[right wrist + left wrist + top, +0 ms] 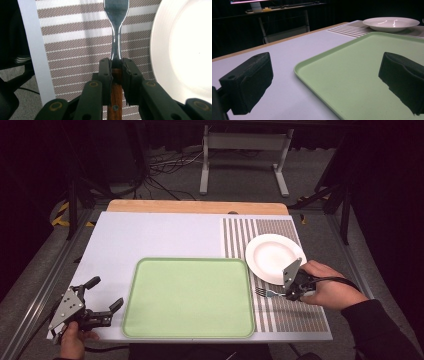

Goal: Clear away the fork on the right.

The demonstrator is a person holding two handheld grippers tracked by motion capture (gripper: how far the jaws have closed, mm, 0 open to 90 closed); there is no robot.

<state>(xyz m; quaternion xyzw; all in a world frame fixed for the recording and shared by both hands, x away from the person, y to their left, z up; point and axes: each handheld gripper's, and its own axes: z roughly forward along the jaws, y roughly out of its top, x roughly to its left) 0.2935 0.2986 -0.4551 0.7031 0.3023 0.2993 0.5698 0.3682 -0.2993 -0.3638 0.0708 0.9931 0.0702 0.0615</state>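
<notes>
Fork grabbed, tray empty.
Right gripper (116, 62) clamps fork (116, 15) near bench's right edge by plate (272, 257); left gripper (102, 295) released beside tray (187, 297).

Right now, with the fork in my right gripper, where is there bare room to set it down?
The green tray is bare across its whole inside. The white mat beyond the tray is also free. On the striped placemat, the strip nearer you than the plate is open. It is crowded only where the right gripper holds the fork beside the plate.
</notes>
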